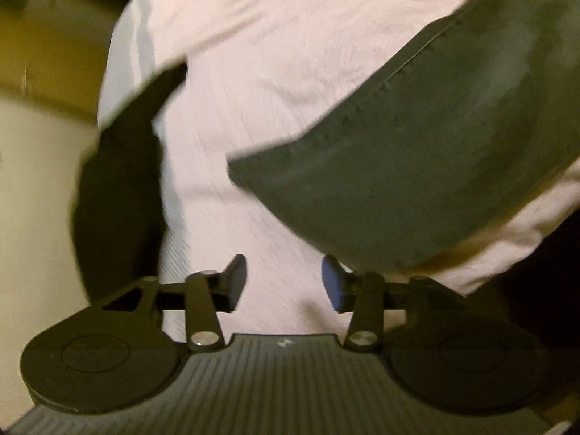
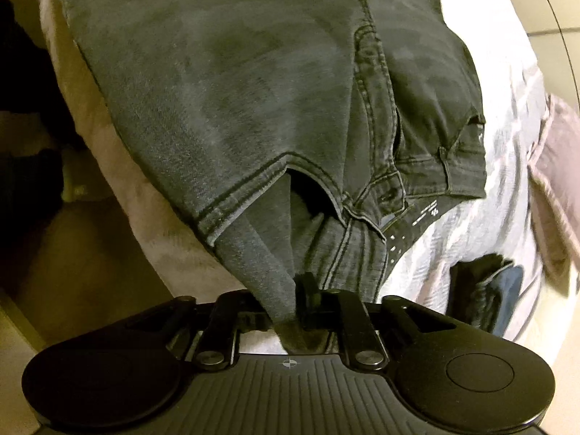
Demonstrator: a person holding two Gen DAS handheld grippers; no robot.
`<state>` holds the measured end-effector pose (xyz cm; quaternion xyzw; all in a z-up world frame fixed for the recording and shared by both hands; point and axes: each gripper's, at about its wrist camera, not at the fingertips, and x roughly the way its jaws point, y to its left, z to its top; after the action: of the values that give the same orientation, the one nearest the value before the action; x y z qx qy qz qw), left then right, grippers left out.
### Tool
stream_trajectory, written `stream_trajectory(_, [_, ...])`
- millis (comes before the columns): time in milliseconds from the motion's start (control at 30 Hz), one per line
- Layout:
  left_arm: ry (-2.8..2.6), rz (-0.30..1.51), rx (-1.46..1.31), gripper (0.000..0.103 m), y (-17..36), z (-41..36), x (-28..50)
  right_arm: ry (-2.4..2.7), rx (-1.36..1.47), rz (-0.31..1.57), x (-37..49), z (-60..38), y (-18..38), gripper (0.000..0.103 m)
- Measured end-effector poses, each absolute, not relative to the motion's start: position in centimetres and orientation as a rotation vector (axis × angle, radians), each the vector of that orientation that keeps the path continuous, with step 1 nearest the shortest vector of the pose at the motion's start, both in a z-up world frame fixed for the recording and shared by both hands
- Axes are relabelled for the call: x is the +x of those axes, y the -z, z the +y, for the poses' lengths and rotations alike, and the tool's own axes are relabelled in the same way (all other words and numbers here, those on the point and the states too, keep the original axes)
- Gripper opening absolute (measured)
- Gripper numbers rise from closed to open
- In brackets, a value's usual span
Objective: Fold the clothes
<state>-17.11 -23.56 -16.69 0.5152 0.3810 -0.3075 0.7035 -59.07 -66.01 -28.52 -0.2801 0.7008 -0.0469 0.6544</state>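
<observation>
Dark grey jeans [image 2: 224, 83] lie spread on a pale bedsheet [image 2: 482, 195], waistband and fly toward my right gripper. My right gripper [image 2: 290, 304] is shut on a fold of the jeans' fabric near the pocket opening. In the left wrist view a dark trouser leg [image 1: 417, 152] lies across the pinkish sheet [image 1: 272, 72], with another dark strip [image 1: 116, 188] at the left. My left gripper [image 1: 284, 282] is open and empty, hovering over bare sheet just in front of the leg's end.
A small dark folded cloth with a blue part [image 2: 485, 297] lies on the sheet at the right. A pink pillow or cover [image 2: 558, 166] sits at the far right. The bed's edge and beige floor [image 1: 32, 181] show at the left.
</observation>
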Motion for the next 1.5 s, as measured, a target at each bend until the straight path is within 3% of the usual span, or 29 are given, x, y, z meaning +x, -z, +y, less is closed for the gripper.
stream_trajectory(167, [0.696,1.091,0.75,0.057,18.2,-21.9,-15.7,0.047,-0.697,1.635,-59.2,-64.8,28.8,0.051])
stream_trajectory(200, [0.669,1.136,0.627,0.059,18.6,-21.6,-14.7,0.047,-0.713,1.646,-59.2,-64.6,28.7,0.066])
stream_trajectory(233, [0.637,1.169,0.531,0.065,19.1,-21.4,-13.8,0.051,-0.721,1.655,-59.3,-64.5,28.6,0.073])
stream_trajectory(333, [0.561,1.237,0.353,0.065,20.6,-21.0,-11.8,0.053,-0.717,1.678,-59.6,-64.5,28.1,0.073])
stream_trajectory(367, [0.545,1.248,0.317,0.06,20.9,-21.1,-11.3,0.054,-0.722,1.684,-59.6,-64.5,27.9,0.074])
stream_trajectory(400, [0.545,1.205,0.362,0.052,20.5,-22.0,-11.9,0.055,-0.727,1.691,-59.7,-64.5,27.8,0.074])
stream_trajectory(433, [0.546,1.162,0.406,0.03,20.1,-22.9,-12.4,0.059,-0.73,1.693,-59.7,-64.6,27.6,0.074])
stream_trajectory(467, [0.546,1.118,0.45,0.016,19.7,-23.8,-12.9,0.067,-0.73,1.689,-59.6,-64.7,27.3,0.074])
stream_trajectory(533, [0.551,1.023,0.545,0.011,18.9,-25.7,-14.2,0.083,-0.731,1.68,-59.5,-64.8,26.9,0.074])
stream_trajectory(700, [0.748,0.541,1.02,0.016,15.9,-32.6,-25.0,0.116,-0.72,1.652,-58.6,-65.0,26.6,0.074])
stream_trajectory(767, [0.813,0.527,1.025,0.022,16.0,-33.4,-27.0,0.116,-0.716,1.643,-58.2,-64.9,26.6,0.074])
stream_trajectory(867, [0.804,0.617,0.98,0.034,16.7,-32.4,-26.6,0.116,-0.709,1.625,-57.6,-64.7,26.4,0.074])
stream_trajectory(1067, [0.488,0.892,0.722,0.044,17.6,-26.0,-18.6,0.112,-0.69,1.597,-56.8,-63.9,26.0,0.074])
stream_trajectory(1233, [0.305,1.208,0.171,0.046,18.3,-18.3,-11.4,0.091,-0.7,1.596,-55.7,-62.7,26.3,0.074])
stream_trajectory(1300, [0.293,1.264,-0.043,0.047,18.8,-16.3,-11.0,0.07,-0.725,1.589,-55.1,-62.1,26.3,0.074])
stream_trajectory(1367, [0.296,1.324,-0.194,0.056,19.8,-15.3,-11.1,0.046,-0.755,1.579,-54.5,-61.5,26.2,0.074])
stream_trajectory(1500, [0.312,1.336,-0.441,0.057,21.7,-14.5,-11.4,-0.012,-0.827,1.555,-53.0,-60.2,26.1,0.074])
